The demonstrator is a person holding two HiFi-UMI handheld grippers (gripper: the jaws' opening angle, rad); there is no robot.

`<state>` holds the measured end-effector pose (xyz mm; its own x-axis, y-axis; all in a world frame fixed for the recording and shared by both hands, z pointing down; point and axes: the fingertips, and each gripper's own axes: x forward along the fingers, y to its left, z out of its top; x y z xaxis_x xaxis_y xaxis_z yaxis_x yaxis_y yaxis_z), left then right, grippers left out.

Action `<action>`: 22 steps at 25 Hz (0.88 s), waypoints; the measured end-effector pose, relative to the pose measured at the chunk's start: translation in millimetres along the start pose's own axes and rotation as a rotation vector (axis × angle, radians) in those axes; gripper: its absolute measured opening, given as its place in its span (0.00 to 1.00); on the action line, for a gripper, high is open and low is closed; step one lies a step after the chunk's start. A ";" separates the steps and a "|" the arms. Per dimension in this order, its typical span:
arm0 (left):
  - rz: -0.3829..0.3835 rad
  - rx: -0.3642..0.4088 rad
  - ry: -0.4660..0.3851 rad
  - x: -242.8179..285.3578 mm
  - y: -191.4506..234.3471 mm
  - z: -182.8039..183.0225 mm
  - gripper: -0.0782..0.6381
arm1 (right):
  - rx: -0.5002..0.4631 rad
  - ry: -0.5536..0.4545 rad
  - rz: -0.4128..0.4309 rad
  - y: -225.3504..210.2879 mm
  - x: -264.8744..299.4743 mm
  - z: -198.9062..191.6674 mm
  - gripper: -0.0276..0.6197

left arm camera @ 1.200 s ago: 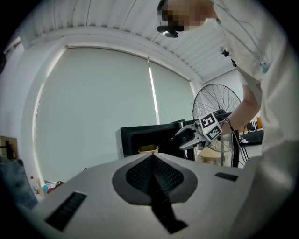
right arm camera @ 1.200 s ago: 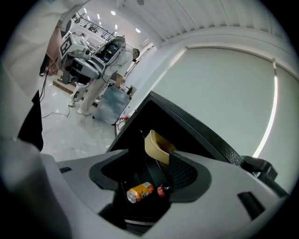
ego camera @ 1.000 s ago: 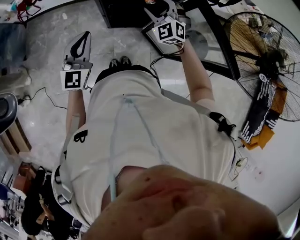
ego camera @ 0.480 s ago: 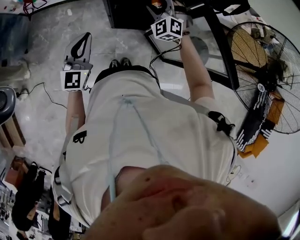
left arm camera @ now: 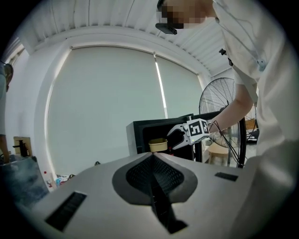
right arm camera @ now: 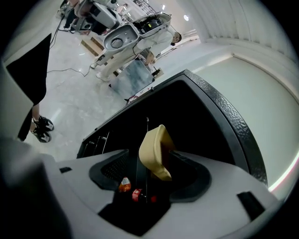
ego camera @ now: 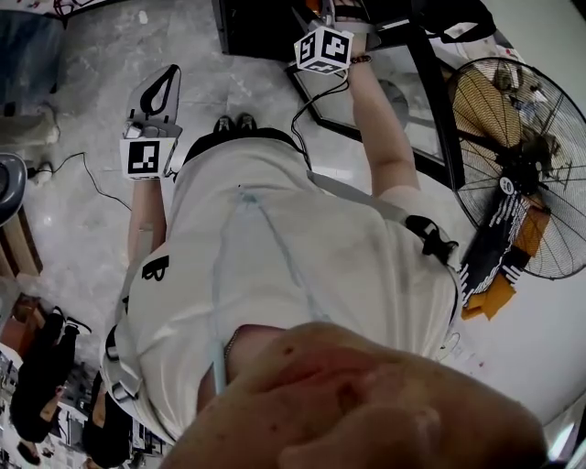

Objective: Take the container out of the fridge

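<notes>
A beige round container (right arm camera: 156,150) sits tilted between my right gripper's (right arm camera: 154,158) jaws, which are shut on its side. Behind it is the dark inside of the black fridge (right arm camera: 205,109). The left gripper view shows the same from the side: the right gripper (left arm camera: 172,140) holds the container (left arm camera: 158,145) at the fridge's (left arm camera: 140,135) open front. In the head view the right gripper (ego camera: 320,13) reaches into the fridge (ego camera: 256,27) at the top edge. My left gripper (ego camera: 168,71) hangs over the floor to the left, shut and with nothing in it.
The fridge's glass door (ego camera: 412,92) stands open to the right of my right arm. A large floor fan (ego camera: 522,156) stands further right. A cable (ego camera: 92,183) runs across the marble floor at left. Small red and orange items (right arm camera: 131,190) lie low inside the fridge.
The right gripper's marker cube has shifted a little toward the top of the head view. The left gripper has hardly moved.
</notes>
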<state>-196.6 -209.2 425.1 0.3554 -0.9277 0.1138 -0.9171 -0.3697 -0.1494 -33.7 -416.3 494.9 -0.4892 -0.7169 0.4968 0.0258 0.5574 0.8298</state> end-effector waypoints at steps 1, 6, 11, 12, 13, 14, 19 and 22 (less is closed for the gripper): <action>0.005 -0.001 -0.001 -0.7 1.2 -0.4 0.12 | -0.020 0.006 0.003 0.7 3.2 0.0 0.47; 0.024 -0.002 0.012 -4.9 6.5 -2.0 0.12 | -0.143 0.083 0.012 4.3 20.2 -8.0 0.47; 0.041 -0.016 0.019 -11.3 12.0 -4.0 0.12 | -0.217 0.095 0.016 7.2 28.4 -2.4 0.47; 0.040 -0.020 0.021 -10.5 11.7 -5.3 0.12 | -0.225 0.101 0.017 8.3 30.6 -4.4 0.47; 0.039 -0.025 0.022 -9.6 11.5 -6.5 0.12 | -0.231 0.110 0.019 9.6 33.3 -7.0 0.47; 0.040 -0.027 0.025 -9.6 12.2 -7.3 0.12 | -0.236 0.120 0.022 11.2 36.8 -8.9 0.47; 0.056 -0.008 0.040 -14.0 18.8 -8.7 0.12 | -0.275 0.143 -0.002 4.9 46.7 -8.9 0.32; 0.058 -0.010 0.039 -14.8 19.5 -8.4 0.12 | -0.253 0.154 -0.012 1.9 46.3 -10.8 0.29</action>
<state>-221.2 -202.3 428.7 0.2943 -0.9448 0.1439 -0.9377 -0.3146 -0.1474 -46.9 -453.0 522.3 -0.3532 -0.7885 0.5035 0.2467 0.4406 0.8631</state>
